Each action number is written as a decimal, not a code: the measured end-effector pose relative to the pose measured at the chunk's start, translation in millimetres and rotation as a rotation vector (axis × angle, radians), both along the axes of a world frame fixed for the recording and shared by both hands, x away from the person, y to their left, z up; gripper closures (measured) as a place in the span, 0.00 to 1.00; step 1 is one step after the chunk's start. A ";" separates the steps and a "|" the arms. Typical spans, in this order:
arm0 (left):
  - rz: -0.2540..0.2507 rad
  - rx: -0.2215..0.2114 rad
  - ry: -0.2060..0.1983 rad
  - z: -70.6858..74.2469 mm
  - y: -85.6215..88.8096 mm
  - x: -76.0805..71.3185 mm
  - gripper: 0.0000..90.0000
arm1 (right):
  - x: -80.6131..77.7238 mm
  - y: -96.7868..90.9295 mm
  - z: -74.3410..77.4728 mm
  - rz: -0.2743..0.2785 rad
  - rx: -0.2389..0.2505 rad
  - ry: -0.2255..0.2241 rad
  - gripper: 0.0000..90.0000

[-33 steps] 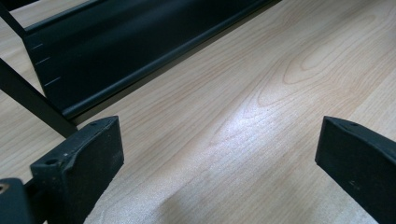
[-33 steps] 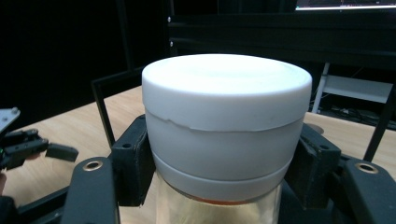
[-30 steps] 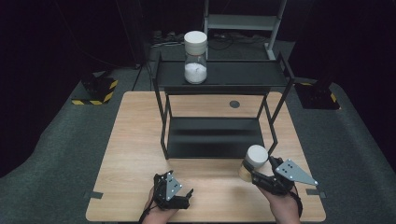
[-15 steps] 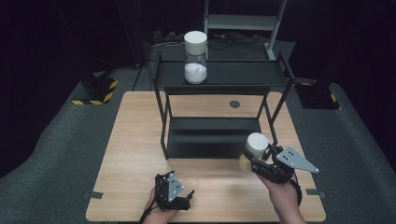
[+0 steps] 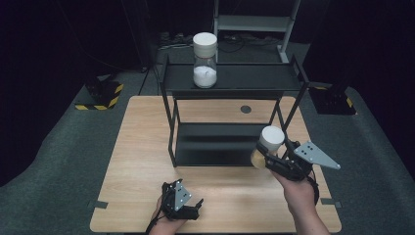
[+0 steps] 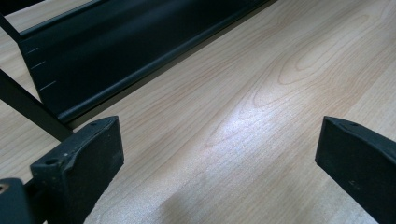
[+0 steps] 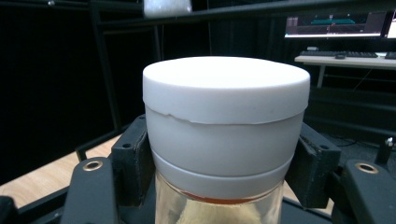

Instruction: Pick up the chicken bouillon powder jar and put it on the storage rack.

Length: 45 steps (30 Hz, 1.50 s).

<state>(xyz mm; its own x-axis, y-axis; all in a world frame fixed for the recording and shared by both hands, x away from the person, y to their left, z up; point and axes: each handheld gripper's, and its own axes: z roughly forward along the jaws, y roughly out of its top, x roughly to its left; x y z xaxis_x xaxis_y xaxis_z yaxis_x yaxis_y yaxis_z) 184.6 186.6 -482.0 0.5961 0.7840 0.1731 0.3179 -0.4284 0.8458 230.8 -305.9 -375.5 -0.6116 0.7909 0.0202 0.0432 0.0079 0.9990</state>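
My right gripper [image 5: 268, 157] is shut on a glass jar with a white lid [image 5: 270, 138] and yellowish contents, held in the air off the table in front of the black rack's right side. In the right gripper view both pads clamp the jar [image 7: 226, 121] just below its lid. My left gripper [image 5: 188, 209] rests low at the table's near edge with its jaws wide apart; in the left gripper view only bare wood lies between the fingers [image 6: 79, 158]. A second jar with a white lid and white powder [image 5: 204, 59] stands on the rack's top shelf [image 5: 254, 77].
The black two-level metal rack [image 5: 220, 142] takes up the middle of the wooden table [image 5: 142, 147]; its lower shelf is bare. A round dark grommet [image 5: 245, 109] sits in the tabletop behind it. Grey floor surrounds the table; a yellow-black striped base [image 5: 100, 95] lies far left.
My right gripper has lifted the jar up and slightly toward the rack. The left gripper has stayed where it was.
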 end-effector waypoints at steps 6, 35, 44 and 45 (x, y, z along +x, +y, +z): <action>-0.002 0.001 0.001 0.1 0.0 0.3 0.02 | 4.6 1.2 12.6 -0.002 0.010 -0.017 0.38; -0.008 0.005 -0.006 -0.3 0.0 -0.7 0.02 | 23.7 6.9 72.9 -0.034 0.019 -0.091 0.38; -0.009 0.003 -0.008 -0.8 0.1 -1.0 0.02 | 29.1 10.1 87.7 -0.044 0.025 -0.108 0.38; -0.009 0.003 -0.008 -0.8 0.1 -1.0 0.02 | 30.4 11.5 91.2 -0.047 0.026 -0.112 0.38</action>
